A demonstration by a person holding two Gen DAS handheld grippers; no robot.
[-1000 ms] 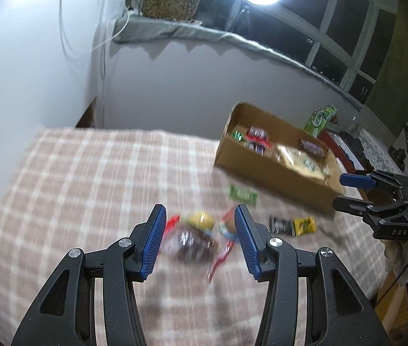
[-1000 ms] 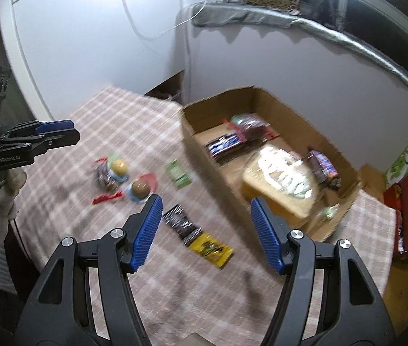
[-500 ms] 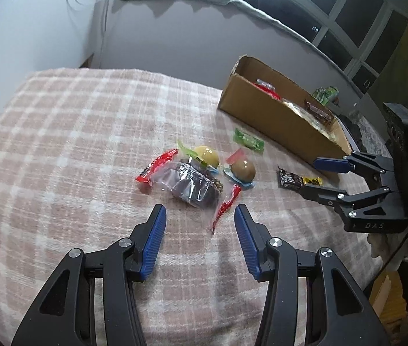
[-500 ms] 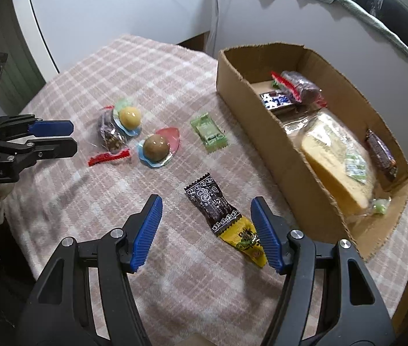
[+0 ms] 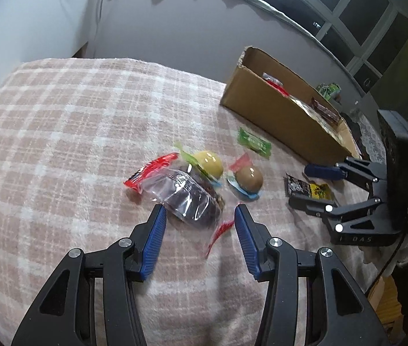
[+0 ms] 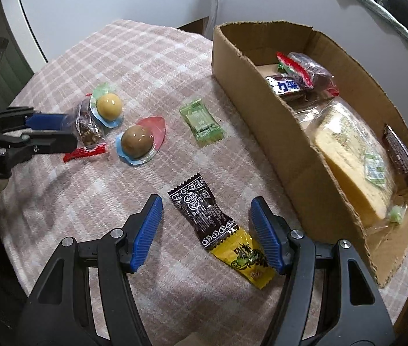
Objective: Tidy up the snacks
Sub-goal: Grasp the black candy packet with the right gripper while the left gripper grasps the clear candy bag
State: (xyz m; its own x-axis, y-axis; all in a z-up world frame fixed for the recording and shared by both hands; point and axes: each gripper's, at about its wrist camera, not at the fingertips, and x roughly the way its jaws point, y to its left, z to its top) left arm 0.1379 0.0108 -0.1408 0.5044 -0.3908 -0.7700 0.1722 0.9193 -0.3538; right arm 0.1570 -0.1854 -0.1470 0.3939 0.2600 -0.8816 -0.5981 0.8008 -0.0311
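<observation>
My left gripper (image 5: 198, 216) is open, its fingers on either side of a clear bag of dark snacks with red ends (image 5: 188, 197). Behind it lie a yellow egg pack (image 5: 208, 163) and a brown egg pack (image 5: 249, 178). My right gripper (image 6: 205, 210) is open around a black snack packet (image 6: 202, 212) with a yellow packet (image 6: 245, 256) beside it. A green packet (image 6: 202, 122) lies further out. The cardboard box (image 6: 267, 109) at the right holds bread and several wrapped snacks.
A pink plaid cloth (image 5: 59, 121) covers the round table. The box (image 5: 276, 115) stands at the table's far right side near the wall. The left gripper (image 6: 59, 128) shows at the left of the right wrist view, the right gripper (image 5: 304, 186) at the right of the left wrist view.
Both grippers have come down and forward toward the table. The left now straddles the clear bag, the right straddles the black packet. Both stayed open.
</observation>
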